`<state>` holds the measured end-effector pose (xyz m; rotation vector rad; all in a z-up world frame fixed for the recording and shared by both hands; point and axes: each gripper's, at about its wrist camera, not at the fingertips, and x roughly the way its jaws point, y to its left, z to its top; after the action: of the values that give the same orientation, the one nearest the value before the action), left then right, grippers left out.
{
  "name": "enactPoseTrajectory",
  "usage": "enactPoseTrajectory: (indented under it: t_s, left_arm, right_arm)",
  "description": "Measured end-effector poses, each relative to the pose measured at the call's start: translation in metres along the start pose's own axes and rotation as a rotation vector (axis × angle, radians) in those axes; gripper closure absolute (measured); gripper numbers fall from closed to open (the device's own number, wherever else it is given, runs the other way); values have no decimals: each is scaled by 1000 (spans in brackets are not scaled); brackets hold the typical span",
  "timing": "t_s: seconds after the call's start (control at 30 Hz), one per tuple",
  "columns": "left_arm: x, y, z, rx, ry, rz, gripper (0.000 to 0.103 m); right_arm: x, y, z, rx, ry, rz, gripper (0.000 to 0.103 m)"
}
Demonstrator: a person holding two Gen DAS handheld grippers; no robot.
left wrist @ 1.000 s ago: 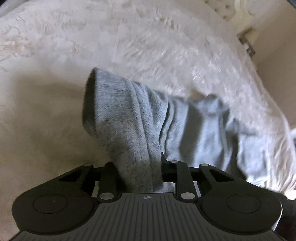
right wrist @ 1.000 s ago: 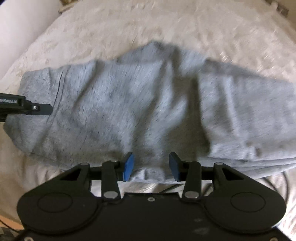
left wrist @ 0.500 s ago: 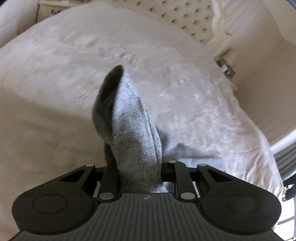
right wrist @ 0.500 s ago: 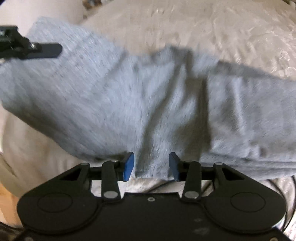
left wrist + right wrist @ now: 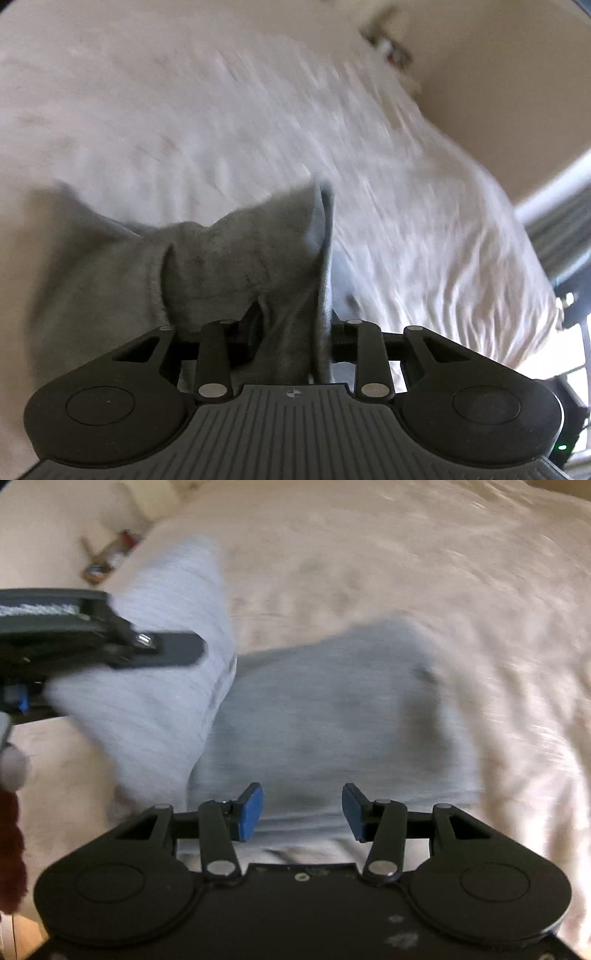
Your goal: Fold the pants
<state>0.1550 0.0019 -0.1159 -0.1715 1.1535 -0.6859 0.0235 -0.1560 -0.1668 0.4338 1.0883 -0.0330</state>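
Observation:
The grey pants point(image 5: 229, 266) lie on a white bedspread point(image 5: 184, 110). A fold of them stands up between the fingers of my left gripper point(image 5: 293, 325), whose jaws are opening while the cloth is still wedged between the pads. In the right wrist view that left gripper point(image 5: 177, 653) carries a pale raised flap over the rest of the grey pants point(image 5: 332, 720). My right gripper point(image 5: 303, 801) has the near edge of the pants between its blue pads point(image 5: 251, 812). Its jaws are opening too. Both views are blurred by motion.
The bedspread point(image 5: 406, 572) stretches far beyond the pants. The bed's right edge drops off toward a beige wall point(image 5: 498, 92) and a dark slatted thing point(image 5: 561, 229). Small objects point(image 5: 107, 557) lie off the bed's far left corner. A dark red knitted sleeve point(image 5: 11, 849) shows at the left edge.
Both grippers swept sideways across the bed with the pants. The left one lifted its end and carried it over the rest, so the spread pants now look folded and narrower.

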Motion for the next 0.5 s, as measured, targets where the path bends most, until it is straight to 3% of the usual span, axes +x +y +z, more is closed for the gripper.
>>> enactPoseTrajectory:
  t_s: [0.07,0.17,0.33,0.5]
  left_arm:
    - [13,-17,-4,7,43,-63,71]
    - [8,-38,-8,60,-4,-62,71]
    - [-18,-27,-15,100,-68,62,62]
    - [-25,27,-32,-50,-47,264,62]
  right_arm:
    - [-2,-23,1,14,14,-19,51]
    - [-7,-45,5,20,18,-27,45]
    - [-15,-60,22,30,-34,2,39]
    - [-8,-62,47,11,-71,108,23]
